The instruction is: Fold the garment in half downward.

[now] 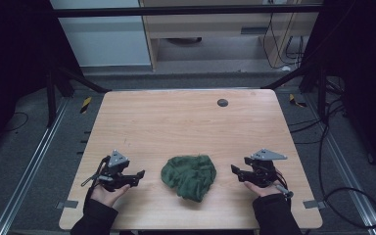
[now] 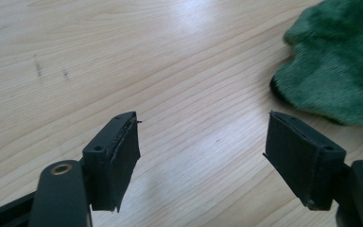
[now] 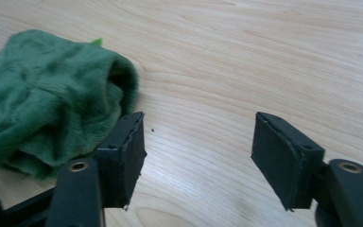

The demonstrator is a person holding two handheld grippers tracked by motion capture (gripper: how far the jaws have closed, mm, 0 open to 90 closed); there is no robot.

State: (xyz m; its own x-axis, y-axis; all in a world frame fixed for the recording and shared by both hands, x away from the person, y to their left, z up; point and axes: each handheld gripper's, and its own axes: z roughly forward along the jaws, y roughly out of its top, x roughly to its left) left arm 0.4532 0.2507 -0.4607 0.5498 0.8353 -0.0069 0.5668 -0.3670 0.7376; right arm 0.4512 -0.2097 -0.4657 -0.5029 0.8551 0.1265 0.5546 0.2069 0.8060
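Only obstacle on the table is the crumpled green cloth, sitting between my two grippers near the front edge. Left gripper has bare wood ahead of its spread jaws; cloth lies off to one side, apart from it. Right gripper is tighter: cloth edge sits just beside one jaw, other side clear. Far half of the table is free apart from a small dark disc.

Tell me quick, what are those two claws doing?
Left gripper: open, empty, beside the cloth.
Right gripper: open, empty, beside the cloth.
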